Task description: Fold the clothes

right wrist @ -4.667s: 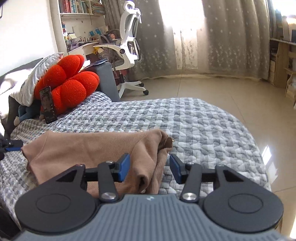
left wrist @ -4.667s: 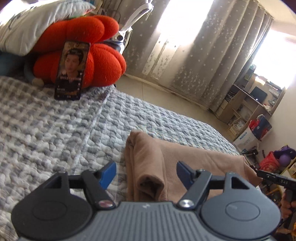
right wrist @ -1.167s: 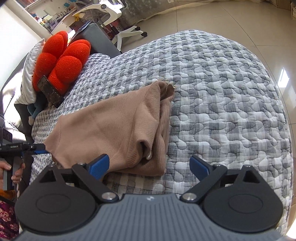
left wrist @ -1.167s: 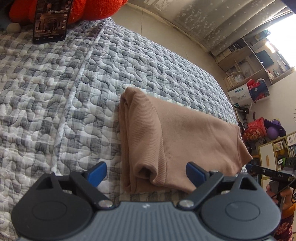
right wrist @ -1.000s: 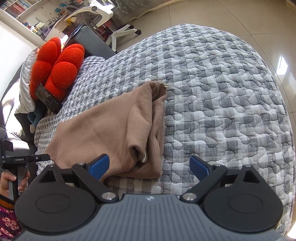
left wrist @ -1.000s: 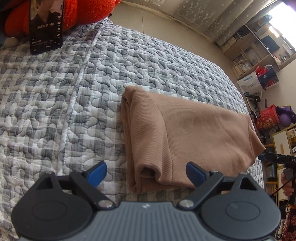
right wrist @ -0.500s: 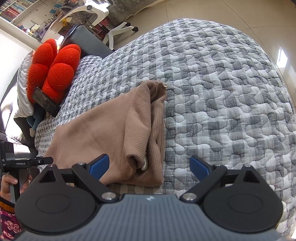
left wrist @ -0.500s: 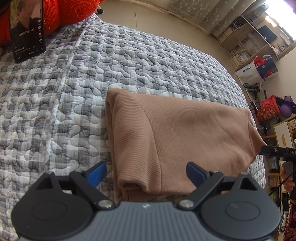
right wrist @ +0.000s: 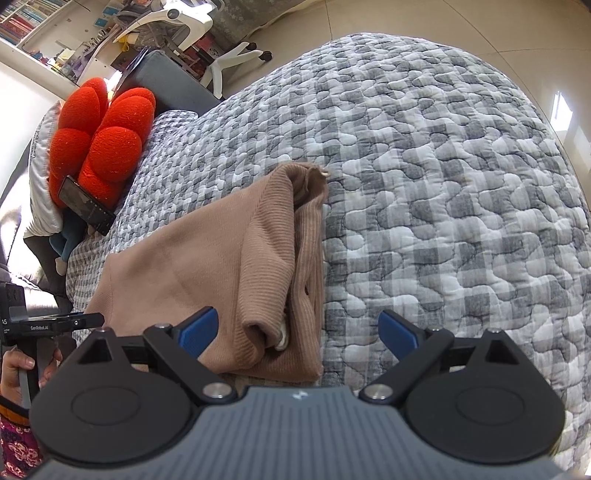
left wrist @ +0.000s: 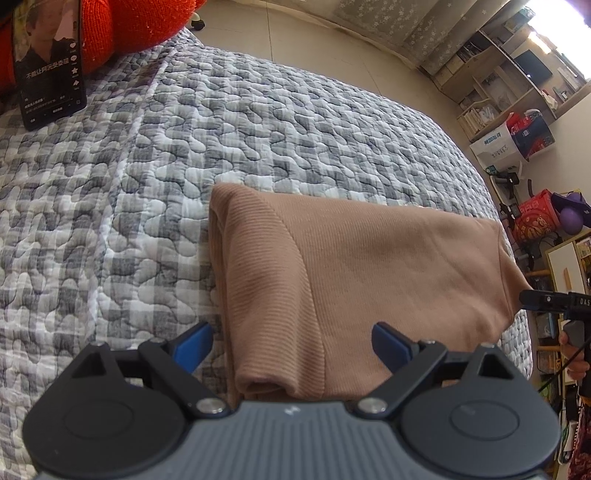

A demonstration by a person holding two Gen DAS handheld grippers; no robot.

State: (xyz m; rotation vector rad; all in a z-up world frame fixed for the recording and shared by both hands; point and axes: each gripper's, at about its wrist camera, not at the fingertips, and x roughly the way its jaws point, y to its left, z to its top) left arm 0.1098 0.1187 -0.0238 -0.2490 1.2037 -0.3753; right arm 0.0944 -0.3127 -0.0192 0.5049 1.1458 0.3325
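A tan ribbed garment lies folded in a long band on the grey checked quilt. My left gripper is open and empty, hovering just above the garment's left end. In the right wrist view the same garment shows its other end, with stacked folded edges and a bit of white label. My right gripper is open and empty above that end. Each gripper's tip shows at the edge of the other's view.
A red plush cushion with a phone leaning on it sits at the head of the bed beside a white pillow. An office chair, shelves and boxes stand on the floor beyond the bed edge.
Both grippers opened wide since 4.7 s ago and let go of the garment ends. Over the last second the left gripper shifted slightly right and closer over the garment; the right barely moved.
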